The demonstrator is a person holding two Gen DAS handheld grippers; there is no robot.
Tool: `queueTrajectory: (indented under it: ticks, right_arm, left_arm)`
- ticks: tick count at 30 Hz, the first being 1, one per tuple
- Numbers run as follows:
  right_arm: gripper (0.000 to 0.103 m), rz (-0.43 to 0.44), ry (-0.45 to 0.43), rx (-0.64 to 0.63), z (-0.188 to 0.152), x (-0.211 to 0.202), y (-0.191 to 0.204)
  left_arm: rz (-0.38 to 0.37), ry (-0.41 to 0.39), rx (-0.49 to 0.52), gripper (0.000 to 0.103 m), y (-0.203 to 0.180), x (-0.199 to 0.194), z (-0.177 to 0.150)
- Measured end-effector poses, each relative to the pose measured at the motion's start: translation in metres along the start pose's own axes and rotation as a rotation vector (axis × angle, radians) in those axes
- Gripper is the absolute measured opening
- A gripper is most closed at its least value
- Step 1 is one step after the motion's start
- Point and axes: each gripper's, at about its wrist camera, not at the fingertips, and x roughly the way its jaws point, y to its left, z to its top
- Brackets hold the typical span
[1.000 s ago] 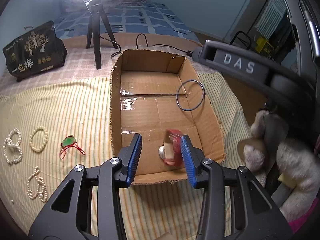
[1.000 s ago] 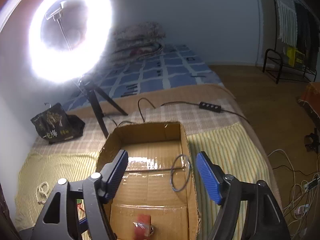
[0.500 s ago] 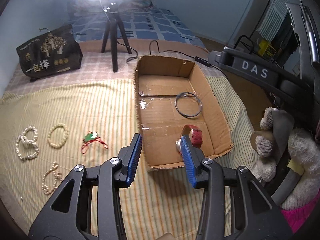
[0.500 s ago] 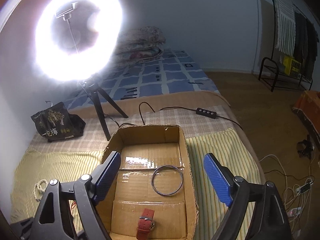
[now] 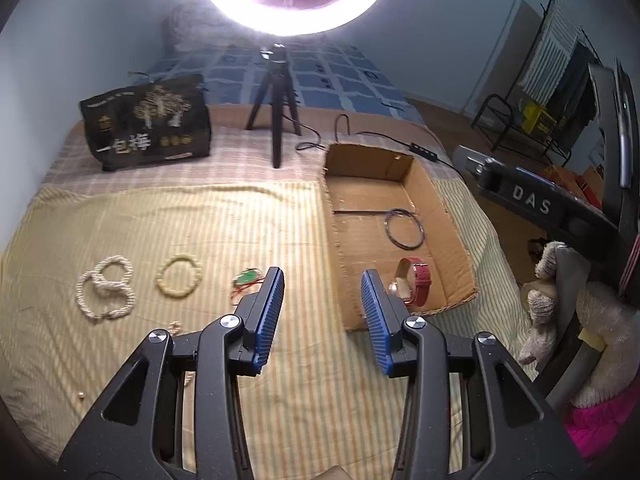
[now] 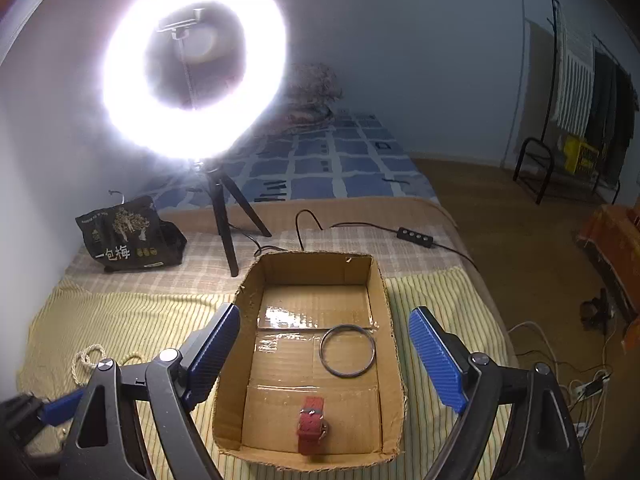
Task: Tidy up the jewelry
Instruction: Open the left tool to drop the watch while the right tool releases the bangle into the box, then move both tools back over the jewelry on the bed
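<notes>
Two pieces of jewelry lie inside the cardboard box (image 6: 384, 360): a red-strapped watch (image 6: 311, 428) near its near wall and a thin dark ring bangle (image 6: 347, 351) farther in, toward the box's right side, well apart from the watch. The left gripper (image 5: 322, 312) hangs over the striped yellow cloth (image 5: 200, 224) just left of the box's near corner, its blue-padded fingers spread wide with nothing between them. The right gripper (image 6: 324, 360) hovers above the box, fingers likewise parted and empty, straddling the box's width in its own view. On the cloth to the left of the box rest the unsorted pieces: a tangle of white pearl strands (image 5: 106, 286) farthest left, a cream bead bracelet (image 5: 178, 277) beside it, and a green pendant on red cord (image 5: 248, 280) (partly hidden behind the left gripper's finger). A lit ring light on a tripod (image 6: 196, 64) and a black printed bag (image 5: 146, 122) stand at the far end of the bed.
</notes>
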Motion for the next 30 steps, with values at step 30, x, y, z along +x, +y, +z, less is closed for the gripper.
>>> queueTrajectory:
  ticks: [30]
  right_arm:
    - [0.091, 0.150, 0.029, -0.146, -0.056, -0.050, 0.110]
  left_arm:
    - [0.202, -0.053, -0.131, 0.040, 0.203, -0.087, -0.040]
